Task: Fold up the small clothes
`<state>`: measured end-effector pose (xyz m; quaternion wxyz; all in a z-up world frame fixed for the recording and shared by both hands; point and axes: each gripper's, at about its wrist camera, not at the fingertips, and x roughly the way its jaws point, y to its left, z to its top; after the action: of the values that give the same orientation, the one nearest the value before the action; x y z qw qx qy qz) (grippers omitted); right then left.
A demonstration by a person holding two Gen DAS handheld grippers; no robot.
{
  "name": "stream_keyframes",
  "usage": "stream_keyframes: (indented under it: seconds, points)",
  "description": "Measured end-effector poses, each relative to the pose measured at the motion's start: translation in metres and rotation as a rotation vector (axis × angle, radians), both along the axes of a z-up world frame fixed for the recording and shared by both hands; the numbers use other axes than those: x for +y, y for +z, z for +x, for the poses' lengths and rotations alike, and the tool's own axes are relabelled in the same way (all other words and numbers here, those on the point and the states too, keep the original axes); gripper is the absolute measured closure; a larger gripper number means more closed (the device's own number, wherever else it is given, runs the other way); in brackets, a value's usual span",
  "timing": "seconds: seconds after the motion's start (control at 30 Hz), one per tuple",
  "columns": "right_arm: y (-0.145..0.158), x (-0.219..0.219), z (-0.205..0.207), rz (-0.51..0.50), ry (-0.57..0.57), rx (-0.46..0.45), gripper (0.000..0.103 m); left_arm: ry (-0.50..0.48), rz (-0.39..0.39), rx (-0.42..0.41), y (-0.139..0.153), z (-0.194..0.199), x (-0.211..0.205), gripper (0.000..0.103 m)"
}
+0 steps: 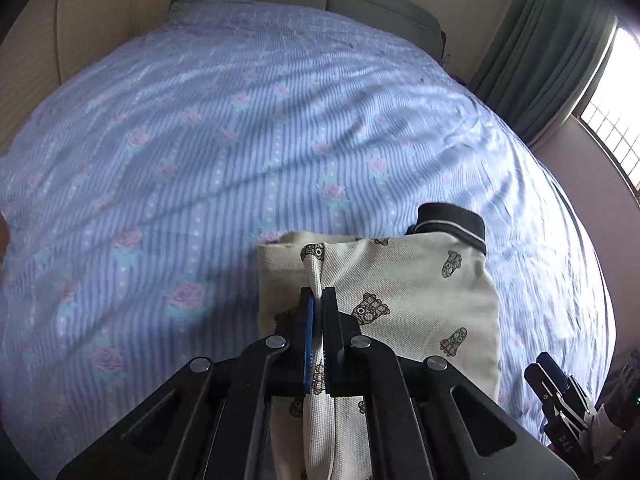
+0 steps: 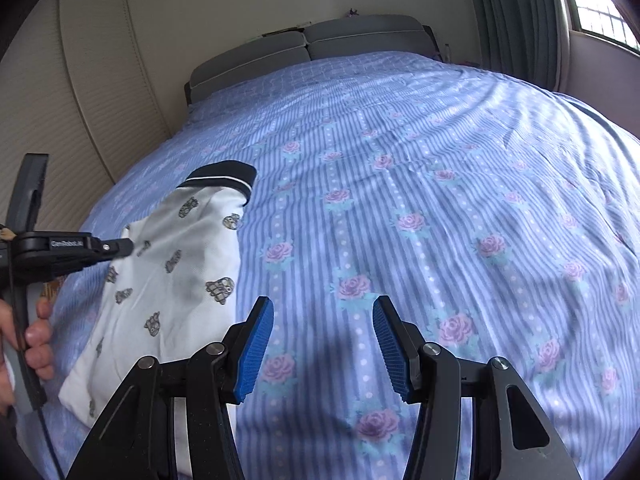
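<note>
On floral bedsheet point(image 2: 400, 200) — folded shirt point(image 2: 176, 272), grey headboard point(image 2: 320, 44) beyond

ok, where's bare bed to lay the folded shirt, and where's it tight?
Free: striped bedsheet from the shirt across to the window side and up to the headboard. Tight: near-left edge, where the left gripper pinches the shirt. Right gripper hangs open over bare sheet.
</note>
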<state>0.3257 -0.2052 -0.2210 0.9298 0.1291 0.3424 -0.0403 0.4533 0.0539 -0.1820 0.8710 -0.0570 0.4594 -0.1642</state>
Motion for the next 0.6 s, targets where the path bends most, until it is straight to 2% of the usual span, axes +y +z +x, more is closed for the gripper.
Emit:
stream_keyframes:
  seconds: [0.1, 0.17, 0.27, 0.43, 0.5, 0.6]
  points:
    - [0.002, -0.002, 0.0, 0.004, -0.004, -0.004, 0.051, -0.013, 0.042, 0.014, -0.008, 0.007, -0.002, 0.097]
    - [0.002, 0.002, 0.003, -0.006, 0.007, 0.003, 0.051, -0.016, 0.049, 0.042, -0.021, 0.011, -0.003, 0.097]
    - [0.0, 0.009, 0.006, -0.02, 0.031, 0.018, 0.051, -0.015, 0.047, 0.025, -0.024, 0.007, -0.004, 0.095]
    - [-0.001, 0.018, 0.003, -0.036, 0.067, 0.039, 0.051, -0.011, 0.047, -0.013, -0.013, -0.023, 0.002, 0.063]
    - [0.001, 0.019, -0.002, -0.023, 0.077, 0.044, 0.051, -0.008, 0.07, -0.033, -0.008, -0.047, 0.006, 0.057]
    - [0.006, 0.025, -0.017, -0.023, 0.109, 0.043, 0.043, 0.009, 0.093, -0.046, -0.008, -0.09, 0.015, 0.048]
